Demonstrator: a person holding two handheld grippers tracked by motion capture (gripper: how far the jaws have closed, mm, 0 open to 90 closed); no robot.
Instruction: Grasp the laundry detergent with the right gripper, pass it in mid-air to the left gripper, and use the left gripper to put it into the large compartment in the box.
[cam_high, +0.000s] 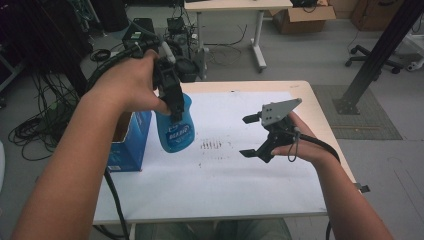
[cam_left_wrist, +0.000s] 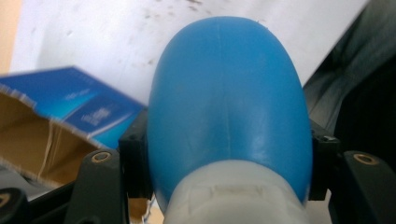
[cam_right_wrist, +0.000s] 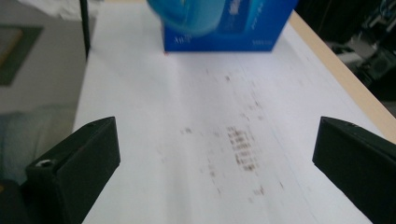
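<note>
A blue plastic bottle (cam_high: 175, 131) with a pale neck hangs above the white sheet (cam_high: 225, 185), left of centre. My left gripper (cam_high: 172, 100) comes down from above and is shut on the bottle's upper part. In the left gripper view the bottle (cam_left_wrist: 229, 102) sits between the black fingers (cam_left_wrist: 135, 163), which press its two sides. My right gripper (cam_high: 245, 136) hovers over the right half of the sheet, pointing left, open with nothing between its jaws. In the right gripper view the bottle's base (cam_right_wrist: 196, 16) shows at the top, far ahead of my right gripper (cam_right_wrist: 217, 130).
An open blue carton (cam_high: 131, 145) stands at the table's left edge, just left of the bottle. Brown marks (cam_high: 211, 145) stain the sheet's middle. Cables (cam_high: 35, 130) lie on the floor at left, a second desk (cam_high: 235, 5) stands behind, and a black post (cam_high: 380, 50) rises at right.
</note>
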